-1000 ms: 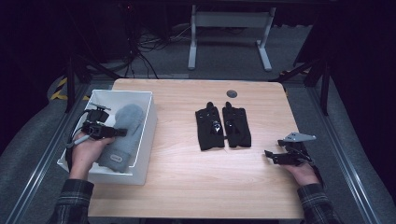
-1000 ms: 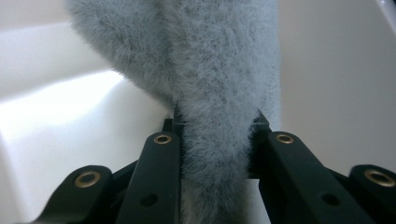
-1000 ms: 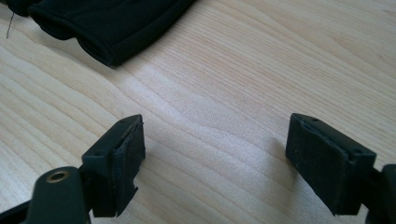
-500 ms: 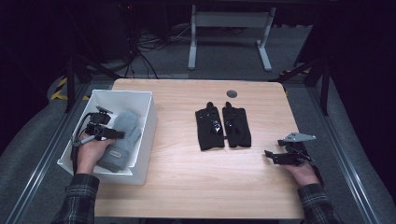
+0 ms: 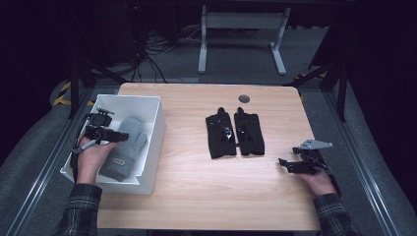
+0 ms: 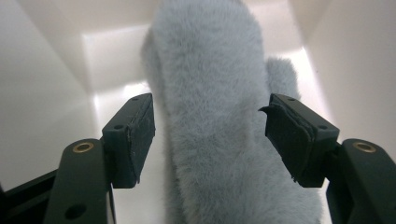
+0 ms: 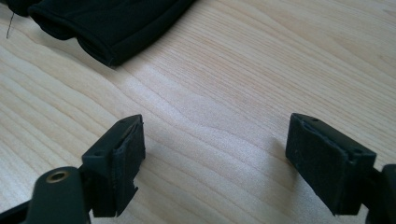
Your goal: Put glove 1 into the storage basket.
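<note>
In the white rectangular bin (image 5: 152, 142) at the bench's (image 5: 196, 196) left edge lies a fluffy grey mitten (image 5: 125, 147), rounded, with a stubby thumb. The left claw (image 6: 210, 135) has just been opening and straddles its plush pile, pads clear. Two flat black gloves (image 5: 234, 132) lie mid-bench on pale woodgrain; the right claw (image 7: 215, 161) rests released, empty.
</note>
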A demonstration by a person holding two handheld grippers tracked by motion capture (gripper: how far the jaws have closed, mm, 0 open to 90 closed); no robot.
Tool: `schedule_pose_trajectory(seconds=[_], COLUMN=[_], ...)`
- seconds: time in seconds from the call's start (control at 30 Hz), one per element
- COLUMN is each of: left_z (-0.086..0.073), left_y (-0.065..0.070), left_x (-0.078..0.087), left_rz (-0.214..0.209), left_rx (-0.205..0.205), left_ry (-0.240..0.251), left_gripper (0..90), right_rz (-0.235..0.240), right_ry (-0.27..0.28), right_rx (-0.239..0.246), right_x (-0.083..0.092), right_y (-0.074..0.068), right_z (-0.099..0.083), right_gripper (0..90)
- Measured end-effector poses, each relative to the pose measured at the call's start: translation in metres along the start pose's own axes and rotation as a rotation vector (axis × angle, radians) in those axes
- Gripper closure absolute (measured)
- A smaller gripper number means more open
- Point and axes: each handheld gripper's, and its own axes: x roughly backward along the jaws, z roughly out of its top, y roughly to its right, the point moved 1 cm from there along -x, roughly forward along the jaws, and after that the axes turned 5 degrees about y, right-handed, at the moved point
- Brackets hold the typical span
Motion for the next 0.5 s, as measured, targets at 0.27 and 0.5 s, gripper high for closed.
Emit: schedule_pose_trajectory(seconds=[0.27,0.5], left_z=[0.006,-0.001], left_y=[0.016,0.004], left_x=[0.01,-0.012], left_rz=[-0.075,0.016], left_rx=[-0.036,-0.027], left_ry=[0.028,-0.057], left_gripper=[67.5,84.4], right_rz=[0.0,0.0], right_ry=[0.0,0.0], right_rx=[0.0,0.0], right_x=[0.0,0.0], right_y=[0.0,0.0], right_z=[0.0,0.0], right_gripper=[19.9,19.9])
